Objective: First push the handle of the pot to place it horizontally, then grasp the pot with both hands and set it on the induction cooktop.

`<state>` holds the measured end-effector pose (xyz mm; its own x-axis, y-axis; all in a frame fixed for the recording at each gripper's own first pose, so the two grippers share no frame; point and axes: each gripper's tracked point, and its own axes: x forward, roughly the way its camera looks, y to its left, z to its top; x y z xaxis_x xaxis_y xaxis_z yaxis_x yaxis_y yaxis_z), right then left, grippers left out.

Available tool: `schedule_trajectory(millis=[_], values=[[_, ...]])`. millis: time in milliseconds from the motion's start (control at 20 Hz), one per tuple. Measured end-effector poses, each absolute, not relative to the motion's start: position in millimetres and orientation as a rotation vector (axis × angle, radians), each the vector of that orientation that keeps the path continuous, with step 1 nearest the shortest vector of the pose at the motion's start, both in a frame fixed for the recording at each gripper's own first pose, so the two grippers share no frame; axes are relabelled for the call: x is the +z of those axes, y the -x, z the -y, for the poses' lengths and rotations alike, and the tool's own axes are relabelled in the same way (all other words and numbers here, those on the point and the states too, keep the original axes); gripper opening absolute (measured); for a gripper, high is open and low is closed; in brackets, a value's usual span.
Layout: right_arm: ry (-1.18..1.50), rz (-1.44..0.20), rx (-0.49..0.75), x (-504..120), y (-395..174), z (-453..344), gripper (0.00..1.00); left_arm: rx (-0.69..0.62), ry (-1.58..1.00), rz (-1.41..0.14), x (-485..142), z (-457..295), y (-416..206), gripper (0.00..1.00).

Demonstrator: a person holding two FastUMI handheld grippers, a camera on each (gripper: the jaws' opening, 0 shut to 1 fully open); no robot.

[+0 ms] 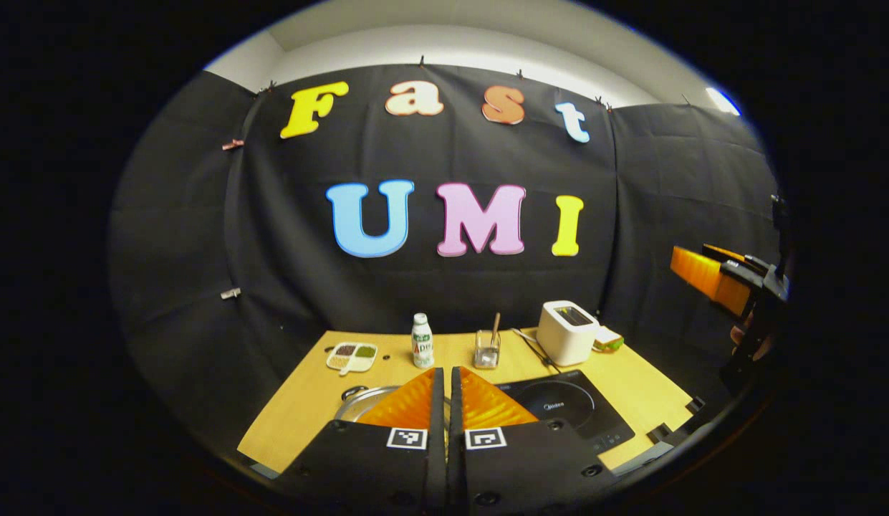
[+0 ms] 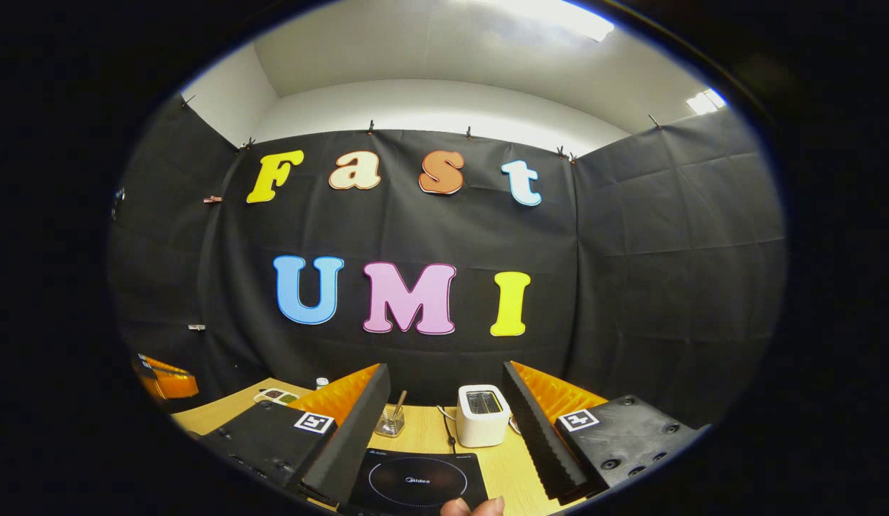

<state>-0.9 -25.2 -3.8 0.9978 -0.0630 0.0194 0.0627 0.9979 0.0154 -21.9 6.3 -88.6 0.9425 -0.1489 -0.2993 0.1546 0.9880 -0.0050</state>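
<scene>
The pot [image 1: 365,403] sits on the bench [image 1: 301,408] just left of the induction cooktop [image 1: 569,410], partly hidden behind the left gripper [image 1: 446,387], whose jaws are closed together on nothing. The right gripper [image 2: 444,423] hangs above the cooktop with jaws spread wide. Behind the cooktop stand a white toaster [image 1: 567,332], a glass jar [image 1: 487,350] and a small bottle [image 1: 422,341].

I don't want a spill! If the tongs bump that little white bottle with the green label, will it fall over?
Probably, yes. The bottle stands upright, tall and narrow on a small base, so a high nudge would likely tip it. Being round, it might then roll across the smooth wooden table. It looks like light plastic.
</scene>
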Motion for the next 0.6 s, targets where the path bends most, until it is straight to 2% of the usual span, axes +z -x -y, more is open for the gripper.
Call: schedule_trajectory(millis=[600], values=[[0.056, 0.021, -0.094, -8, -5, 39, 0.97, -0.346, -0.074, -1.048, -280, -1, 81, 0.05]])
